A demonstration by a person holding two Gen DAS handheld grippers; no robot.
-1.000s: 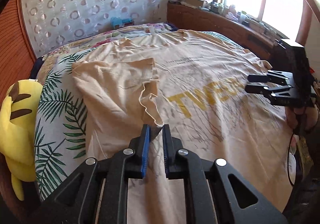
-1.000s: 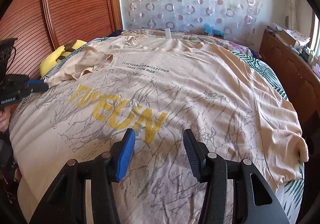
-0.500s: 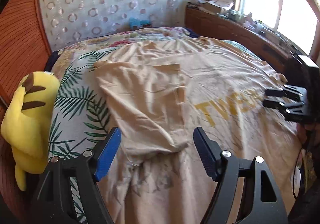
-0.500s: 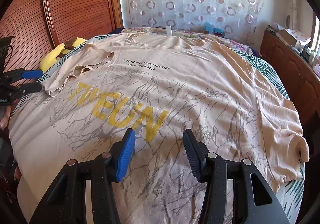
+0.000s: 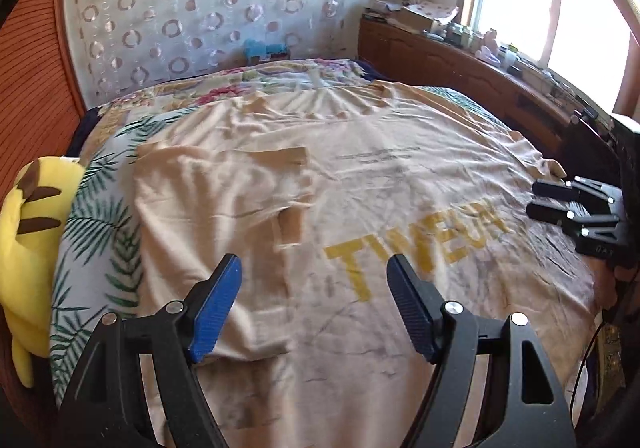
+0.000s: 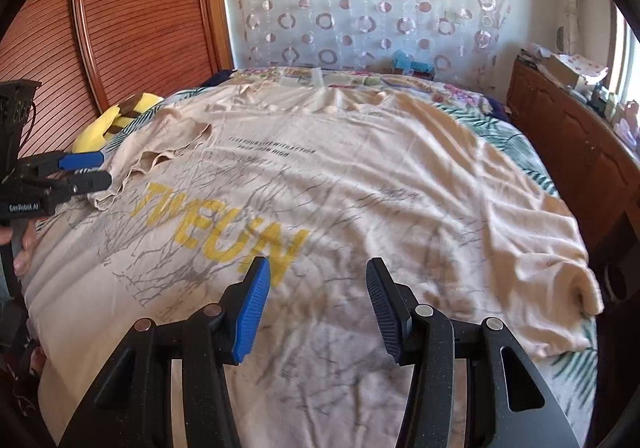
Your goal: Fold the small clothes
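a beige t-shirt (image 5: 380,176) lies flat on the bed (image 5: 96,208), left sleeve (image 5: 216,216) folded in; both claws, left claw (image 5: 314,306) and right claw (image 6: 316,306), hover released and empty, so the right sleeve (image 6: 560,288) should next fold inward smoothly.

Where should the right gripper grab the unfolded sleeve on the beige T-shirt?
Judging by its pose: pinch the sleeve at its cuff hem, coming from the T-shirt's outer edge. The cuff is bunched up off the bedsheet, giving the open right gripper a raised edge.
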